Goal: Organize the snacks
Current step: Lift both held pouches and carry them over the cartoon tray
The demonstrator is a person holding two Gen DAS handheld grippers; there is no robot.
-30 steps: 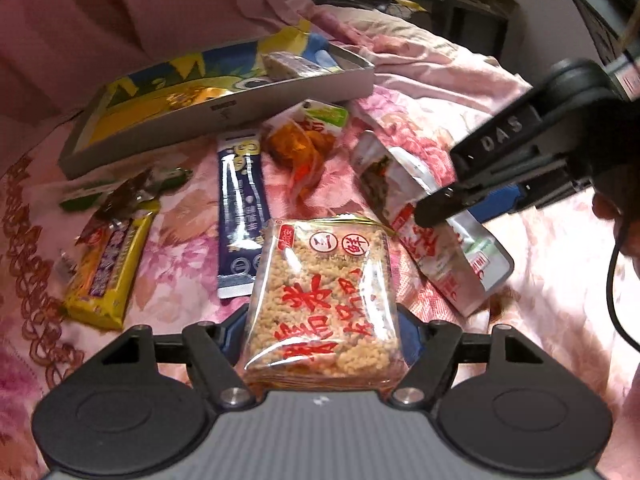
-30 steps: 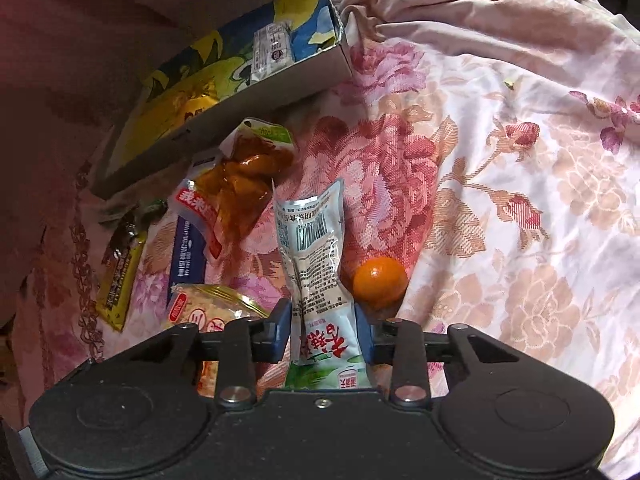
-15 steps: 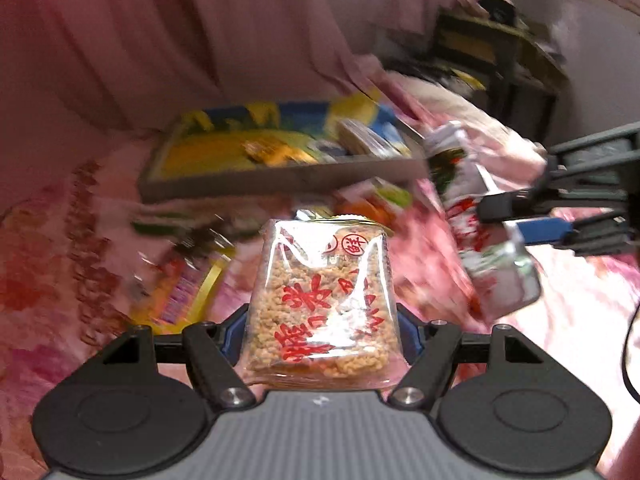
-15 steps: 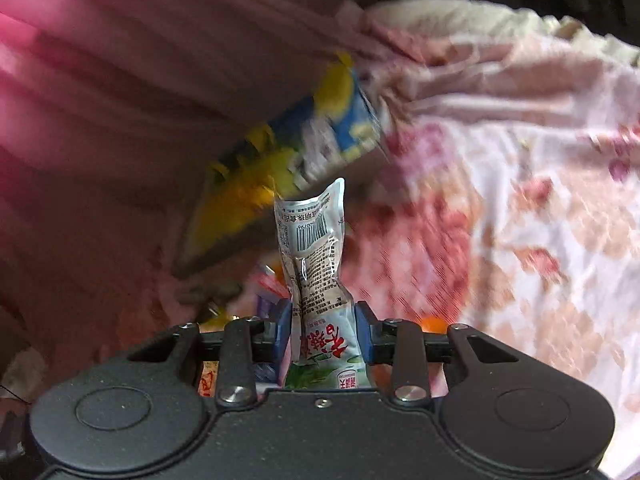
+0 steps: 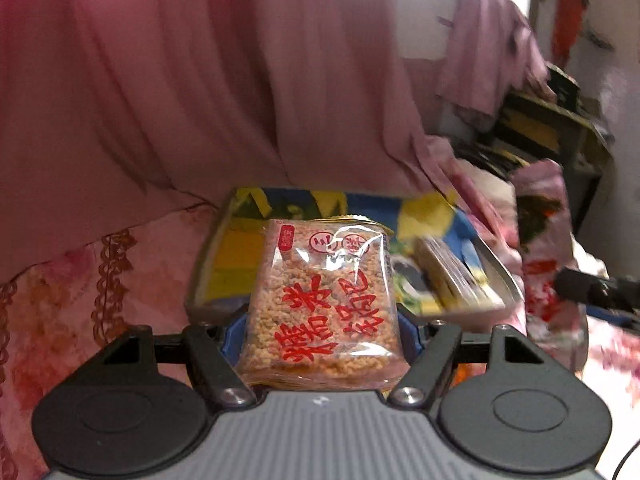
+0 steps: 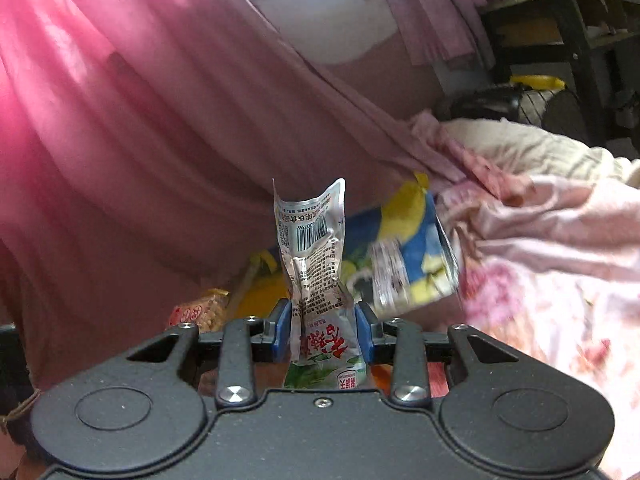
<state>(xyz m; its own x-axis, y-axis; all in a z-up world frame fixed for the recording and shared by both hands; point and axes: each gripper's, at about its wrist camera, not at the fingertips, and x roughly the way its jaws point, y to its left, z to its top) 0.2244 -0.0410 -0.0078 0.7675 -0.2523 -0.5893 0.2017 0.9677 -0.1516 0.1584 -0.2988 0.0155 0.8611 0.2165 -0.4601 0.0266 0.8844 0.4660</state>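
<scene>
The room is dimly lit from a window (image 6: 320,12) behind; the box (image 5: 440,264) is blurred, and edges are bent.

Looks like someone's bedroom at home. There's a floral bedspread (image 6: 560,280), a big pink curtain (image 5: 180,100) hanging behind it, and a cluttered dark shelf (image 6: 560,28) off to the side.
</scene>
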